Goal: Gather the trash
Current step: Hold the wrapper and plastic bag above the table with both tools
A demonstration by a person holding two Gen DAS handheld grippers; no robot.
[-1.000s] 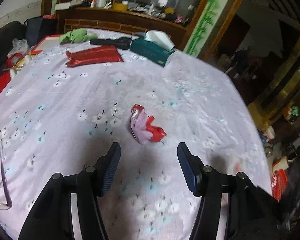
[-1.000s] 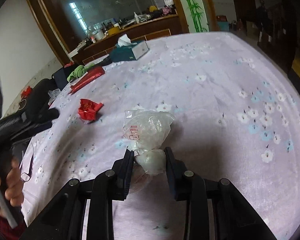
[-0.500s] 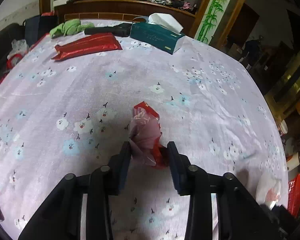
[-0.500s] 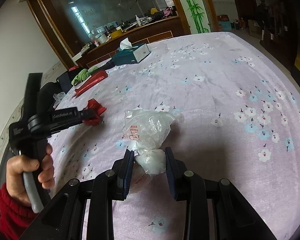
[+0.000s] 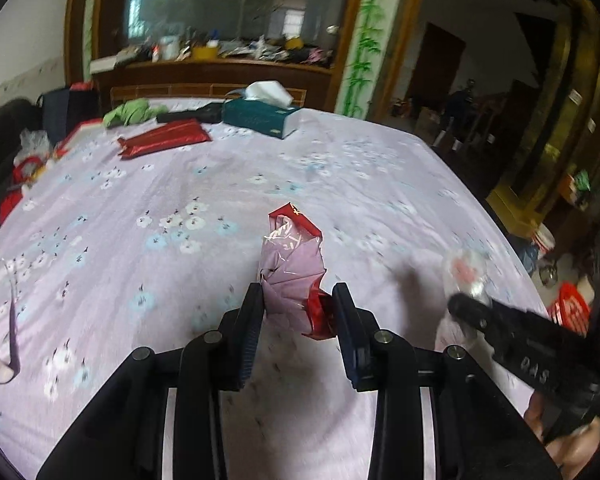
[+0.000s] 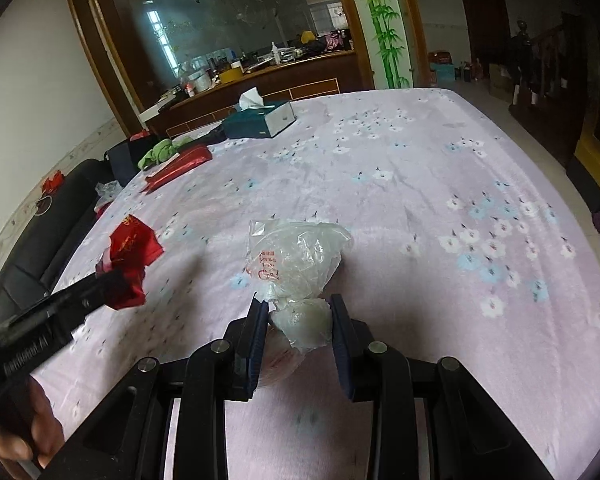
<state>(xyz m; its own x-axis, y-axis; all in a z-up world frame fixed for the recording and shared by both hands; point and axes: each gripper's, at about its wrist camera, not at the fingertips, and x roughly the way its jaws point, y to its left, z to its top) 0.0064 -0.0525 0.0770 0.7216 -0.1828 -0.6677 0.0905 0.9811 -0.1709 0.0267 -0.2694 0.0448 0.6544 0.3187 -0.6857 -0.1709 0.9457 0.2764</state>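
Note:
My left gripper (image 5: pixel 298 304) is shut on a crumpled red and clear wrapper (image 5: pixel 292 264), held above the lilac flowered tablecloth (image 5: pixel 180 184). In the right wrist view the same red wrapper (image 6: pixel 130 252) sticks out of the left gripper's black body at the left. My right gripper (image 6: pixel 300 316) is shut on a clear plastic bag (image 6: pixel 296 256) with red print, its bunched end pinched between the pads. That bag (image 5: pixel 466 268) appears blurred at the right of the left wrist view, with the right gripper's body beneath it.
At the table's far end lie a teal tissue box (image 5: pixel 260 116), a red foil packet (image 5: pixel 164 140), a black case (image 5: pixel 192 114) and a green cloth (image 5: pixel 132 112). Glasses (image 5: pixel 4 344) rest at the left edge. A black sofa (image 6: pixel 40 240) stands beside the table.
My left gripper moved up to the red wrapper, shut on it and lifted it off the cloth. The right gripper kept its hold on the plastic bag, and the two grippers came closer together.

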